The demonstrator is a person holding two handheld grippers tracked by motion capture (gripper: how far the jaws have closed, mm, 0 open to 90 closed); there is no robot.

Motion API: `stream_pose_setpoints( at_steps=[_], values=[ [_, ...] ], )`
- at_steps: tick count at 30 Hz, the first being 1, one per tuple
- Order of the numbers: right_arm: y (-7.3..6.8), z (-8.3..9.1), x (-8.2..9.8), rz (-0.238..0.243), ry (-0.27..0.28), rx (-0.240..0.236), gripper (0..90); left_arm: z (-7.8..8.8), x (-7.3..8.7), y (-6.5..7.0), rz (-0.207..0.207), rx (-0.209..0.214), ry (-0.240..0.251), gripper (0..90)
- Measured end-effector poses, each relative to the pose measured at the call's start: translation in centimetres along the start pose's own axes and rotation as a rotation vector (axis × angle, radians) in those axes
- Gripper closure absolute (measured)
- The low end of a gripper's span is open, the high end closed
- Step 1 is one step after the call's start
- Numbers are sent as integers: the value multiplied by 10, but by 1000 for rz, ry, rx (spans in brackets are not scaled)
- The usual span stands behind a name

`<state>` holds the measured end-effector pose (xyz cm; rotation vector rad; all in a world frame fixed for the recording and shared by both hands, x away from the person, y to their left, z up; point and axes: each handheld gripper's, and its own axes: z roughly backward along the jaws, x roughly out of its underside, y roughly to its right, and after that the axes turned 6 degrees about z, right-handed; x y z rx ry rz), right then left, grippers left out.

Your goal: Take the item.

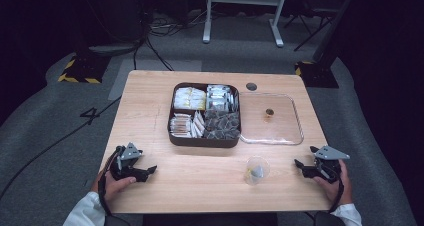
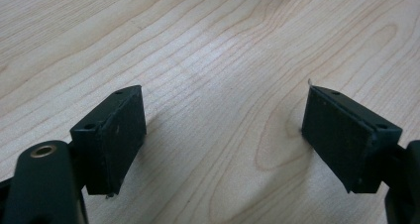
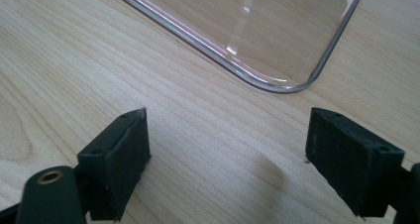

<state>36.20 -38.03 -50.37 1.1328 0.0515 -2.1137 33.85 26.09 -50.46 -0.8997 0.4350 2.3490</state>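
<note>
Now the person is sitting at a wooden bench [image 1: 150,91] and is holding one tool in each hand near the front edge. The left tool [image 1: 145,172] is lying at the front left part of the bench, and its jaws are standing wide apart with nothing between them. The right tool [image 1: 302,167] is lying at the front right part, and its jaws are also standing wide apart and are holding nothing.

From the high view, a dark box [image 1: 200,140] with four compartments is standing in the middle of the bench. Yellowish and white packets are filling the far compartments, and white and dark packets are filling the near ones. A clear lid [image 1: 296,117] is lying flat just beside the box on its right, and a small round knob [image 1: 269,112] is sitting in its middle. A small clear cup [image 1: 257,170] is standing in front of the lid, between the two tools but nearer to the right one; something pale is inside it, but I cannot tell what.

The left gripper view is showing bare wood between the jaws of the left tool [image 2: 224,135]. The right gripper view is showing the rounded corner of the clear lid [image 3: 297,60] ahead of the right tool [image 3: 228,159], apart from its jaws.
</note>
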Motion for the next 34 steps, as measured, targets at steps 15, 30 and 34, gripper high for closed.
stream_pose_setpoints(
  at_steps=[15,30,34],
  values=[
    [0,0,0,4,1,-3,175,0,0,0,-2,1,-1,171],
    [-1,0,0,7,3,-4,175,0,0,0,-3,-1,-2,169],
    [-1,0,0,11,4,-4,175,0,0,0,-3,-3,-2,169]
  ],
)
